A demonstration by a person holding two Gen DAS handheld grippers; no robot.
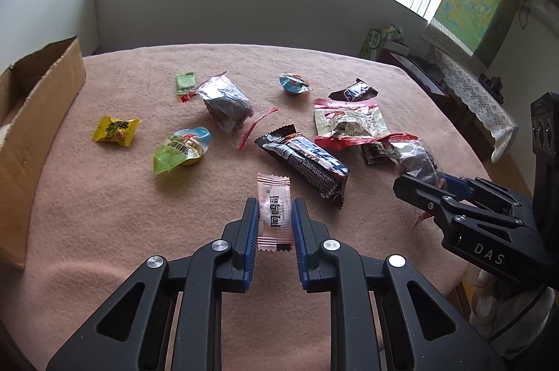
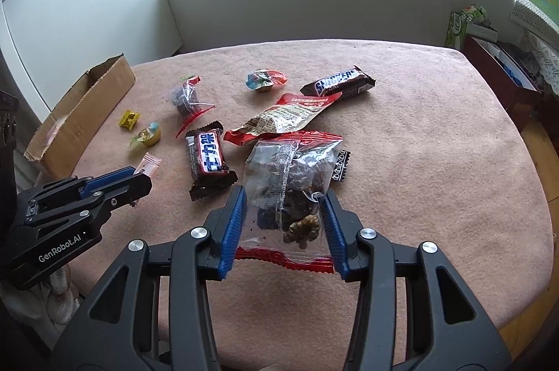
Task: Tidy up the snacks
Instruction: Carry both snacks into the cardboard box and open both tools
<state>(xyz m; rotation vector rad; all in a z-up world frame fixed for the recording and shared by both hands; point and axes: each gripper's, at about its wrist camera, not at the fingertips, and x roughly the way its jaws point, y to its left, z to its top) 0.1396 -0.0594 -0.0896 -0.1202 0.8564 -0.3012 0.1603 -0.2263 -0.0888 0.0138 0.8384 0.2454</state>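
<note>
A small pink sachet candy (image 1: 274, 213) is pinched upright between the blue pads of my left gripper (image 1: 275, 206), just above the pink tablecloth. My right gripper (image 2: 283, 196) is shut on a clear, red-edged bag of dark dried fruit and walnut (image 2: 290, 168), its pads pressing both sides. From the left wrist view that bag (image 1: 412, 154) sticks out of the right gripper (image 1: 422, 184) at the table's right side. From the right wrist view the left gripper (image 2: 139, 178) holds the pink candy (image 2: 148, 163) at the left.
An open cardboard box (image 1: 35, 112) stands at the table's left edge. Loose snacks lie mid-table: a black chocolate bar (image 1: 304, 161), a Snickers (image 2: 337, 84), a red-and-beige packet (image 2: 283, 119), two jelly cups (image 1: 181, 147), a yellow candy (image 1: 117, 129), a second clear bag (image 1: 227, 101).
</note>
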